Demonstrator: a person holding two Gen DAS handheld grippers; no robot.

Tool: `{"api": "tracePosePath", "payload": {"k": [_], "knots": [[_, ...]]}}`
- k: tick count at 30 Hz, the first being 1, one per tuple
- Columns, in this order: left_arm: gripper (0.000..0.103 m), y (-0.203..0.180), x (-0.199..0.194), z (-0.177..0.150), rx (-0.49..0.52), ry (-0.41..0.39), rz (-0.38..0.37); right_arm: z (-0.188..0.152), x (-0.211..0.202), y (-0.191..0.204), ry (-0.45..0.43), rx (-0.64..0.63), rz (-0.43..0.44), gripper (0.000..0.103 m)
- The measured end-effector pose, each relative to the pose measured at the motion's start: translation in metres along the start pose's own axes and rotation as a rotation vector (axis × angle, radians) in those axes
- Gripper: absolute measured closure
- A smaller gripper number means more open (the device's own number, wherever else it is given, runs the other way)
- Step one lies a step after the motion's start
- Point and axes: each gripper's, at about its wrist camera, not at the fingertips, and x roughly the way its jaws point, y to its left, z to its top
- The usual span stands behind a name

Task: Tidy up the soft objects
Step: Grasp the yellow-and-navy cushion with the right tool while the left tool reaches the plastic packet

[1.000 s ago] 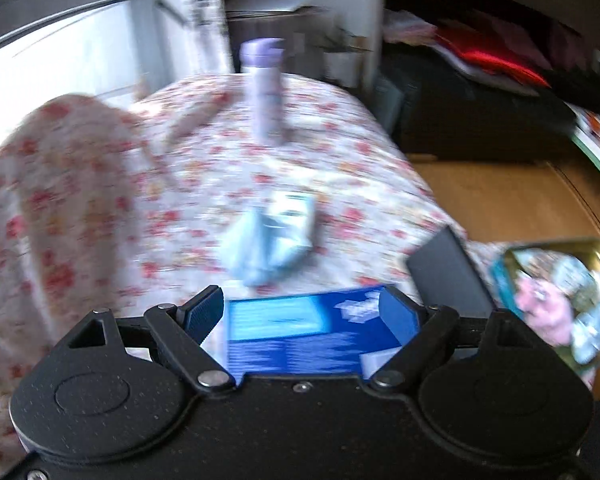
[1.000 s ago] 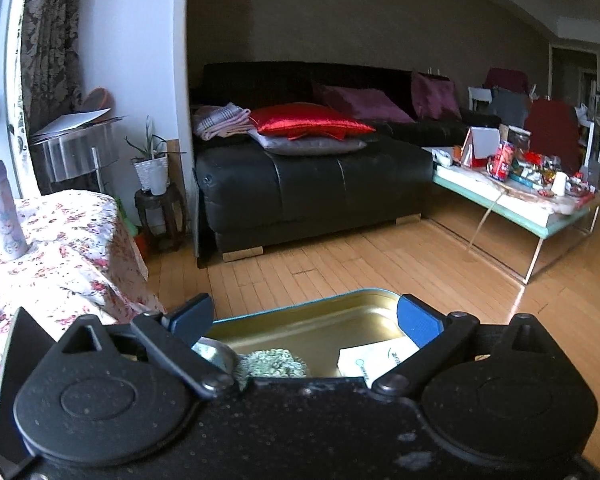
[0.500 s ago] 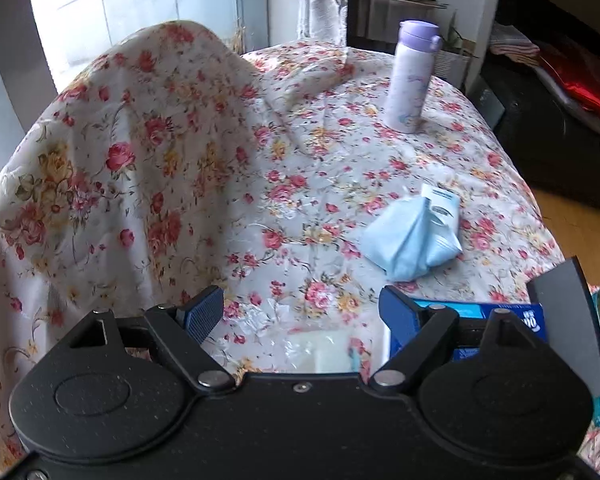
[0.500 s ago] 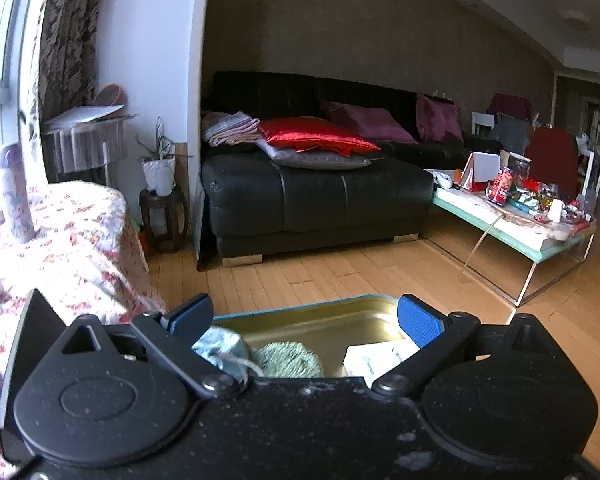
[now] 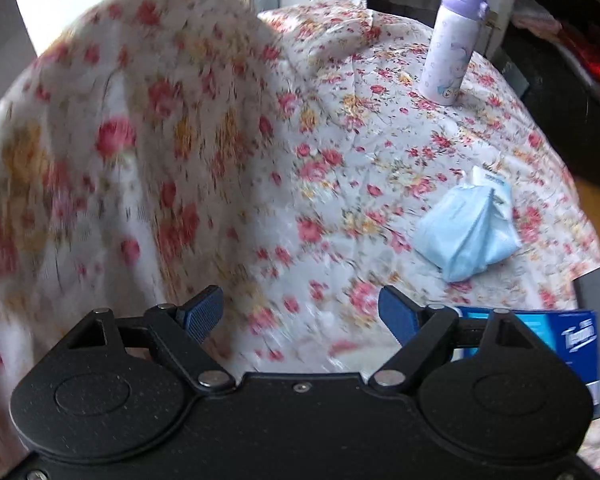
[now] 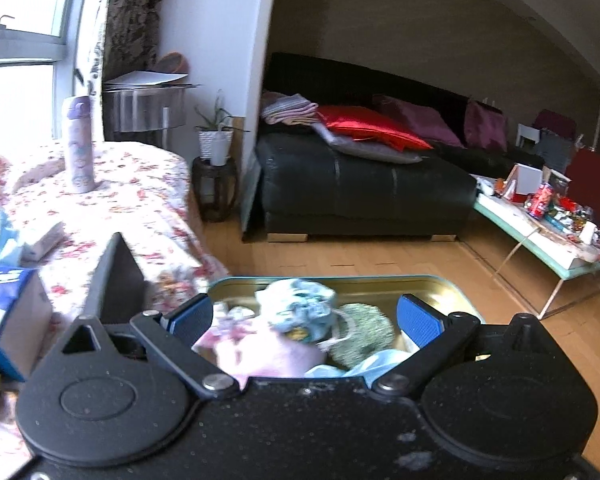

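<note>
on floral cloth (image 5: 340,152): crumpled pale-blue mask (image 5: 466,236) | left gripper (image 5: 302,310) jaws released | right gripper (image 6: 304,316) jaws released

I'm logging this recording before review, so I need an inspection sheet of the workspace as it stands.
Surface: table under a floral tablecloth, cloth bunched up high on the left.
Job's things: light blue soft bundle lying on the cloth; gold tin holding a pink soft item, a blue-patterned bundle and a green fuzzy ball.
Clutter: purple-lidded bottle standing upright; blue box at the table edge.
Grippers: left gripper open, empty; right gripper open over the tin.
Cables: nothing seen.
Surroundings: black sofa with cushions, cluttered coffee table, wood floor.
</note>
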Motion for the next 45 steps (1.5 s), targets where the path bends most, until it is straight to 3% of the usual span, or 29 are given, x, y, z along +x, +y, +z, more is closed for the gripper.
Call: {"api": "tracePosePath", "payload": {"k": [10,14,20,32,37,45], "knots": [[0.022,0.0,0.008,0.0,-0.029,-0.043,-0.056,0.008,-0.066,0.085,-0.025,0.004,0.245,0.002],[0.022,0.016,0.011,0.001,-0.119,-0.036,-0.091,0.002,-0.067,0.131,0.055,0.01,0.362,0.002],[0.022,0.026,0.012,0.0,-0.178,-0.047,-0.101,-0.012,-0.052,0.181,0.199,-0.039,0.436,0.002],[0.022,0.004,0.01,-0.002,-0.064,-0.092,-0.067,-0.02,-0.029,0.221,0.329,-0.114,0.432,0.003],[0.022,0.002,0.015,-0.003,-0.047,-0.064,-0.065,-0.021,-0.029,0.23,0.328,-0.168,0.407,0.003],[0.022,-0.01,0.023,-0.005,0.019,-0.008,-0.046,-0.018,-0.028,0.224,0.324,-0.158,0.417,0.026]]}}
